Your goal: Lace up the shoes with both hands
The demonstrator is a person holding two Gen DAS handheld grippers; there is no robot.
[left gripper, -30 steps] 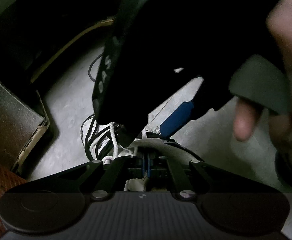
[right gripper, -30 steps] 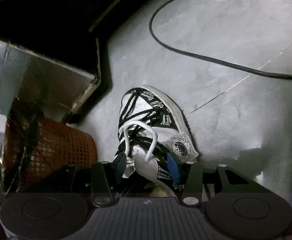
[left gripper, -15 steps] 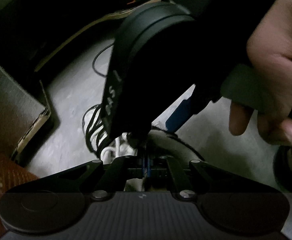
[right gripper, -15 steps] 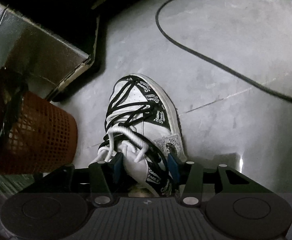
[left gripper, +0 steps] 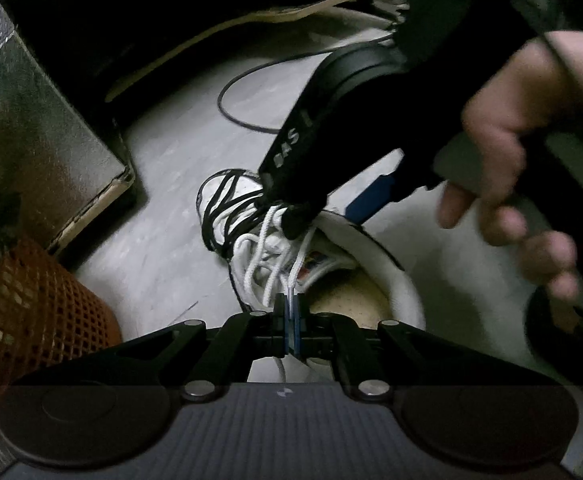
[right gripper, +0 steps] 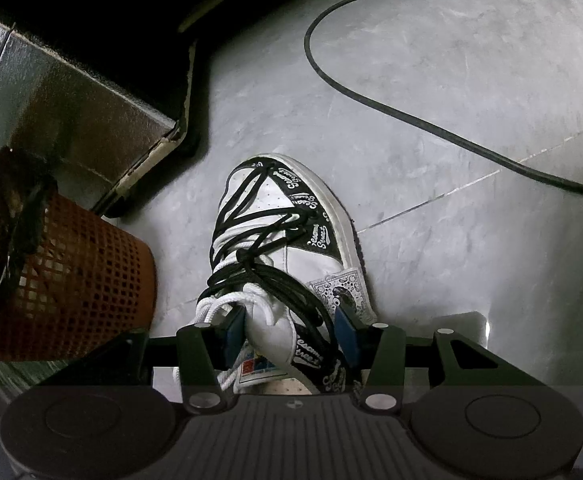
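A white and black high-top shoe point(right gripper: 287, 256) stands on the grey floor, toe pointing away, wound with a black lace point(right gripper: 251, 212) and a white lace point(right gripper: 215, 306). My right gripper point(right gripper: 289, 328) is open, its blue pads on either side of the tongue and the lace bundle. In the left wrist view my left gripper point(left gripper: 289, 318) is shut on a strand of the white lace point(left gripper: 265, 252) that runs up from the shoe point(left gripper: 219, 208). Over the shoe hangs the right gripper point(left gripper: 331, 214), held by a hand point(left gripper: 511, 152).
An orange mesh basket point(right gripper: 75, 276) stands just left of the shoe. Behind it lies a foil-faced box point(right gripper: 75, 120) under dark furniture. A black cable point(right gripper: 411, 116) curves across the floor at the far right.
My left gripper has drawn back and up with the lace, so more of the shoe shows. The right gripper has slid forward over the shoe, jaws still wide.
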